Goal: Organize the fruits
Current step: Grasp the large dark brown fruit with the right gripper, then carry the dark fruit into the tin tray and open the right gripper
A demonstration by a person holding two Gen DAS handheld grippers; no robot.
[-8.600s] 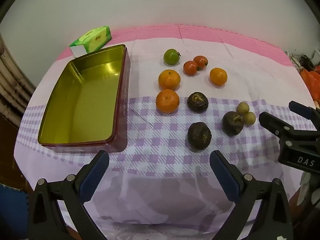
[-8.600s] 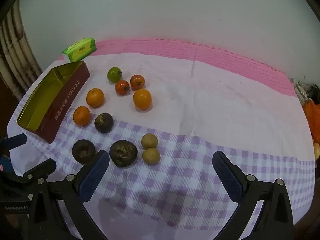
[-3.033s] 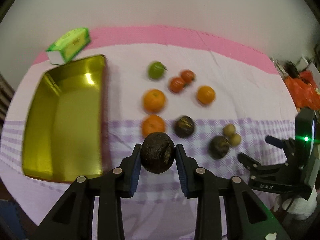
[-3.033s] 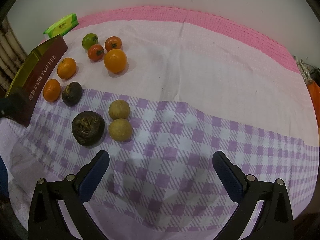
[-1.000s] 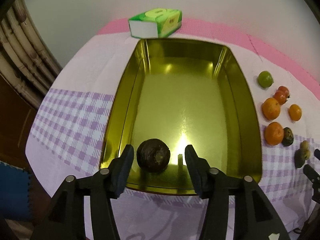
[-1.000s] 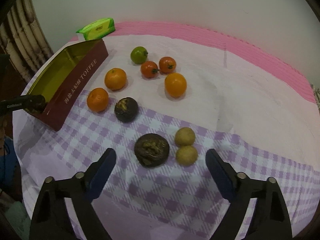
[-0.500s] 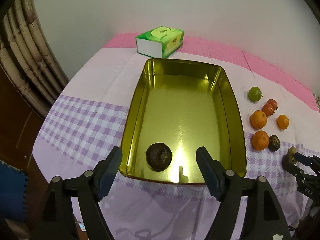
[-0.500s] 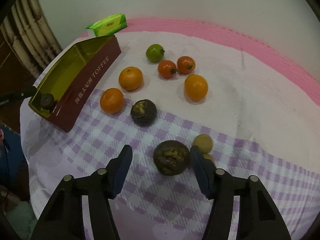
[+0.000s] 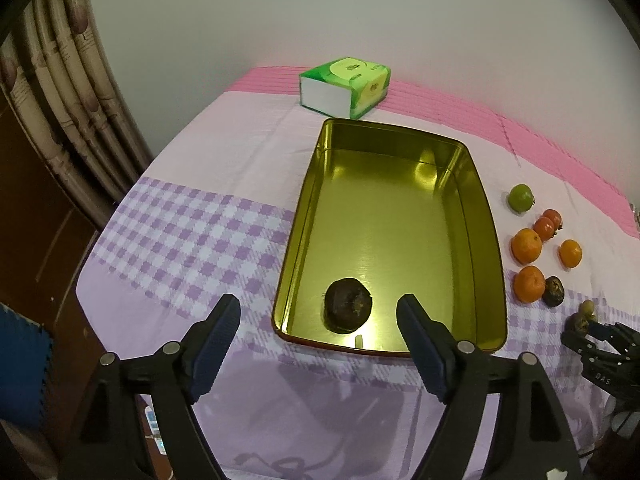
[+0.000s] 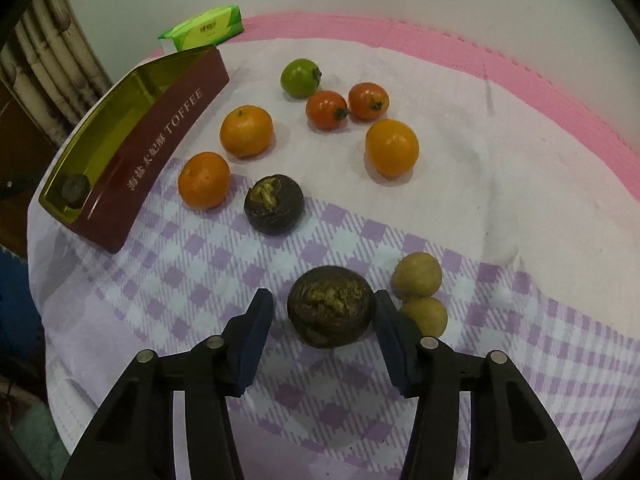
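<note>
**One dark fruit in the tin, a second between the right tool's fingers**

Left tool (image 9: pixel 318 322) spread wide and holding nothing, hovering just short of the near end of the gold tin (image 9: pixel 490 216). Inside the tin, near that same end and left of centre, a single dark wrinkled fruit (image 9: pixel 347 305) resting on the shiny floor, apart from the walls. Beyond the far end of the tin, a green tissue pack (image 9: pixel 346 86) lying on the pink band of the tablecloth (image 9: pixel 192 240).

Right of the tin, loose on the worktop: a green fruit (image 10: pixel 299 78) farthest back, two red tomatoes (image 10: pixel 346 106) touching each other just beside it, a large orange (image 10: pixel 392 147) further right of the tin. Closer to the tin's long red wall, two smaller oranges (image 10: pixel 224 156), one behind the other. A dark fruit with a split top (image 10: pixel 274 204) just beside the nearer orange, away from the tin.

Right tool (image 10: pixel 323 310) partly closed around another dark wrinkled fruit (image 10: pixel 331 306), well away from the tin on the checked part of the cloth; right finger against the fruit's side, a narrow gap at the left finger, fruit sitting on the cloth. Two small tan fruits (image 10: pixel 420 292) just beside that finger, on the side away from the tin.
</note>
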